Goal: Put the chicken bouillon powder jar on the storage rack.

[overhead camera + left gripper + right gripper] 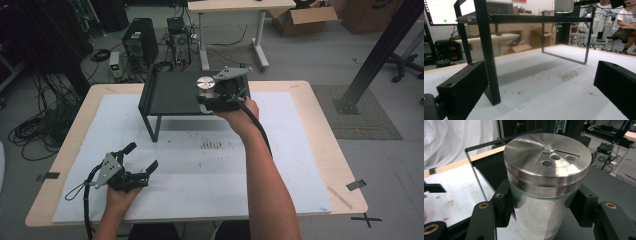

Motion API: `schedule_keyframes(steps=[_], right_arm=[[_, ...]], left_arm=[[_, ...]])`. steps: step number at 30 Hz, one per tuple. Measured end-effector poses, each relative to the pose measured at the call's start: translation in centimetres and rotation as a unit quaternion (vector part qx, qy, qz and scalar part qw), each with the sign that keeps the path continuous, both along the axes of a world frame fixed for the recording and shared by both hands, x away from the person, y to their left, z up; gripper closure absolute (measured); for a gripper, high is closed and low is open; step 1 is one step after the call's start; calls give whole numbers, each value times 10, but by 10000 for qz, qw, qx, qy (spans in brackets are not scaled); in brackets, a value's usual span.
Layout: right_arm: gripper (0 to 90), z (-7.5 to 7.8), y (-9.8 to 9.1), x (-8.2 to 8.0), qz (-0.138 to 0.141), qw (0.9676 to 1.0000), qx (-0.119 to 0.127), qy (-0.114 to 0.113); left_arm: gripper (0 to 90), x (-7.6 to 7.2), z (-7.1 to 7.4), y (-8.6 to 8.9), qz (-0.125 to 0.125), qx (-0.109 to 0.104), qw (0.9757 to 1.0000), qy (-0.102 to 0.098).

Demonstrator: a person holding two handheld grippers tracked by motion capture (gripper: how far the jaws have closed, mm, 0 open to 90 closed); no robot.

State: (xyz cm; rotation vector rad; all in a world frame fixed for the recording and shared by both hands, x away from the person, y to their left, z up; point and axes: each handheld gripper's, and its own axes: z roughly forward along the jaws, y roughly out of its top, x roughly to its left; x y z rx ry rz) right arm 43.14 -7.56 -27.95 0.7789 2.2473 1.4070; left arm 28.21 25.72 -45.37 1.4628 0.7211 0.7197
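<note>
Right gripper [544, 220] pinches a glass shaker [546, 195] (steel lid, three holes) atop the black shelf [172, 95]. Left gripper [142, 157], jaws spread, rests on the white mat [200, 175]; the shelf's leg [487, 55] stands just ahead, between its jaws.

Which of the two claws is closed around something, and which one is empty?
The right claw grips the metal-lidded shaker on the black shelf. The left claw is open and empty, low over the white mat.

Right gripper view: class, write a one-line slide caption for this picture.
Right gripper closed on a shaker with a steel lid, on a black shelf.
</note>
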Motion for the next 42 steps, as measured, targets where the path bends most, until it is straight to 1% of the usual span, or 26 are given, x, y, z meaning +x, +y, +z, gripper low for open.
schedule_keyframes(steps=[3, 4, 5, 9, 11, 22, 29, 31, 33, 37, 38, 42], right_arm=[[426, -3, 1, 5, -145, 9999, 3, 20], [426, -5, 1, 8, -241, 9997, 10, 42], [426, -5, 1, 8, -241, 9997, 10, 42], [426, -8, 2, 13, -428, 9990, 43, 84], [426, -9, 3, 14, -500, 9987, 72, 68], [425, -11, 4, 16, -515, 9985, 142, 72], [422, -11, 4, 16, -513, 9986, 124, 71], [386, -10, 3, 15, -494, 9986, 175, 69], [337, -9, 2, 14, -549, 9982, 231, 23], [295, -6, -3, 11, -590, 9978, 296, 62], [288, -6, -5, 10, -577, 9977, 341, 79], [242, -4, -11, 5, -544, 9977, 398, 107]], left_arm=[[2, 0, 0, 0, 0, -2, 10000, -3], [2, 0, 0, 0, -4, -1, 10000, -8], [2, 0, 0, 0, -3, 2, 10000, -10], [2, 0, 0, 0, -5, 0, 10000, -9], [2, 0, 0, 0, -5, 0, 10000, -9], [3, 0, 0, 0, -5, 1, 10000, -7], [2, 0, 0, 0, -4, 2, 10000, -9], [2, 0, 0, 0, -2, -3, 10000, -3], [2, 0, 0, 0, -3, -2, 10000, -2], [2, 0, 0, 0, 0, -3, 10000, -2], [2, 0, 0, 0, -2, -1, 10000, -6], [2, 0, 0, 0, -1, 5, 10000, -11]])
